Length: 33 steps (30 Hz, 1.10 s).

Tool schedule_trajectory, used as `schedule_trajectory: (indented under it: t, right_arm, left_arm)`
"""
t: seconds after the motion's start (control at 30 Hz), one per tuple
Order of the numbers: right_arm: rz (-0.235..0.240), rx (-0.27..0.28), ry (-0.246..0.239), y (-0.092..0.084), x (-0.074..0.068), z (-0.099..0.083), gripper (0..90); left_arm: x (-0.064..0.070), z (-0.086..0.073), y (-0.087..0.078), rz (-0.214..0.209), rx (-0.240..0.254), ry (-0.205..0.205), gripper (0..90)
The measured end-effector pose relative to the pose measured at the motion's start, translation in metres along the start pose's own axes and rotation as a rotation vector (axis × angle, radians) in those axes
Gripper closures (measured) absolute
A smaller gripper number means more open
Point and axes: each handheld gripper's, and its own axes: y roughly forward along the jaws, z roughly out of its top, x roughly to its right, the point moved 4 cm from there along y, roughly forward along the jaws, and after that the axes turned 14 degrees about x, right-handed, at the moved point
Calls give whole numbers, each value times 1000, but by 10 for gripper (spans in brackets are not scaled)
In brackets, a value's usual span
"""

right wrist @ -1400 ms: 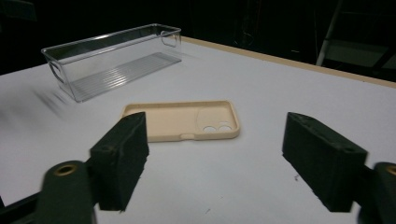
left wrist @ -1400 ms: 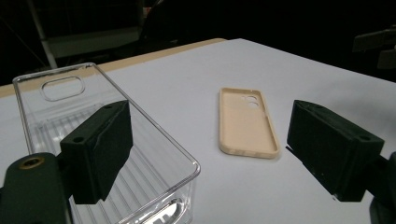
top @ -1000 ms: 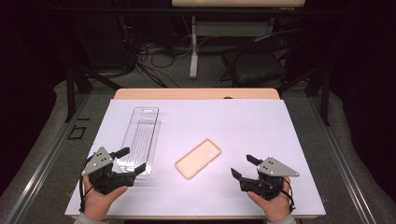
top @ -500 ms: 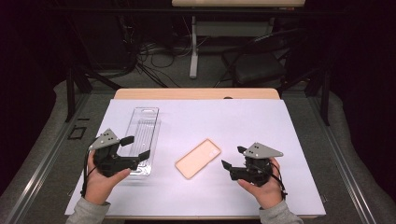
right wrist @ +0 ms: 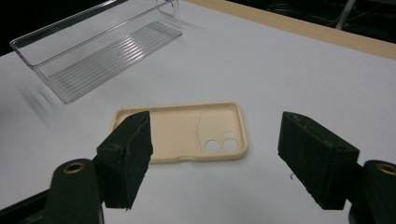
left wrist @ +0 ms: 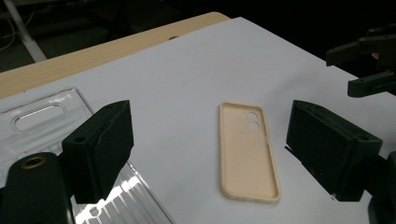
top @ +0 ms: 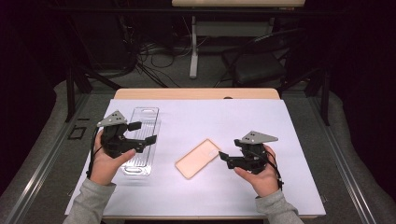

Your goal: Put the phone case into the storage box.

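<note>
A phone case (top: pixel 198 158) lies at centre frame on the table (top: pixel 299 140), a clear tray (top: pixel 140 140) to its left, grippers low at either side.

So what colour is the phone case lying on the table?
Pale peach-beige; the phone case shows best in the right gripper view.

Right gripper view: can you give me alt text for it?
A beige phone case lies open side up on the white table, framed between the right gripper's open black jaws, which do not touch it. A clear plastic tray sits farther off at upper left.
</note>
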Motion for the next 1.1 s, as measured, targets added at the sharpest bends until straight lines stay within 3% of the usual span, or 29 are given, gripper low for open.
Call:
schedule_trajectory:
  t: [0.5,0.7,0.87,1.1]
  right_arm:
    - [11,-46,34,20,9,22,307]
    - [13,-85,56,31,15,27,328]
    - [-4,-70,37,36,17,33,351]
    - [-8,-142,26,46,19,36,351]
  left_arm:
    - [-6,36,20,13,-23,20,151]
    - [-9,34,24,10,-17,14,152]
    - [-14,33,19,10,-8,7,153]
    - [-22,28,12,32,-5,-16,153]
